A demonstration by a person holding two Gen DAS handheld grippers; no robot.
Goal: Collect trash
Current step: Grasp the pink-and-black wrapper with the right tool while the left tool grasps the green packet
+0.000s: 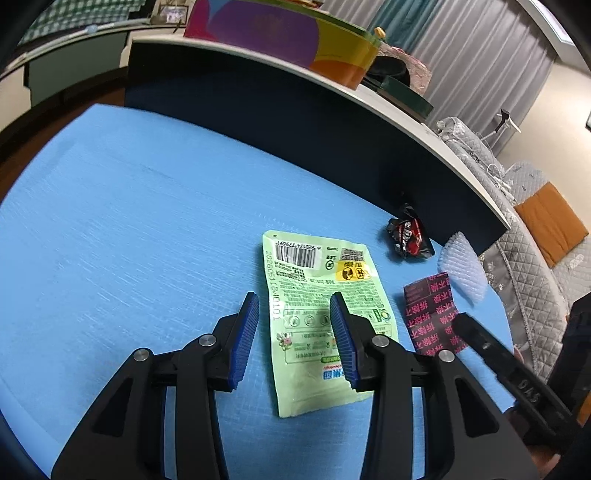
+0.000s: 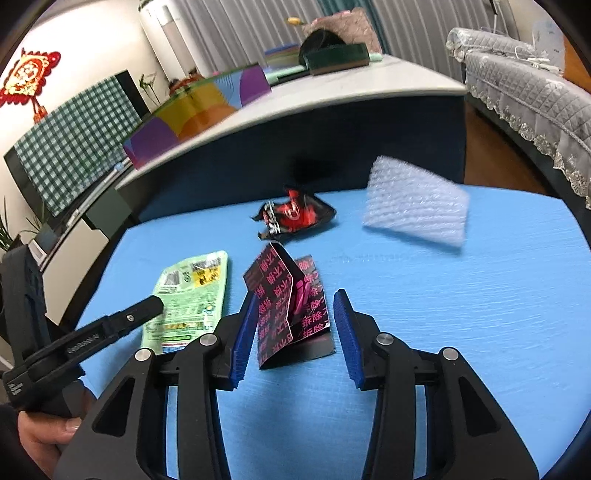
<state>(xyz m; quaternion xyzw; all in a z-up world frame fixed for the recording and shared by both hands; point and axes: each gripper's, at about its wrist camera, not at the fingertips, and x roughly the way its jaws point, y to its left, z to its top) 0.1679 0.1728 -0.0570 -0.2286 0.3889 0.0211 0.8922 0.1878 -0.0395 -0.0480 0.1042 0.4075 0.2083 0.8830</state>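
A flat green wrapper (image 1: 317, 314) lies on the blue table (image 1: 129, 229); my left gripper (image 1: 293, 306) is open just above its left half. A black wrapper with pink characters (image 2: 291, 310) stands folded between the open fingers of my right gripper (image 2: 295, 306); it also shows in the left wrist view (image 1: 430, 310). A crumpled red and black wrapper (image 2: 295, 216) and a white foam net (image 2: 417, 201) lie farther back; both show in the left wrist view too, wrapper (image 1: 408, 236), net (image 1: 463, 266). The green wrapper also shows in the right wrist view (image 2: 192, 295).
A dark panel with a white top shelf (image 1: 332, 122) rises along the table's far edge, carrying a colourful box (image 1: 295, 33) and a green tin (image 2: 336, 55). A grey quilted sofa (image 2: 524, 85) stands to the right.
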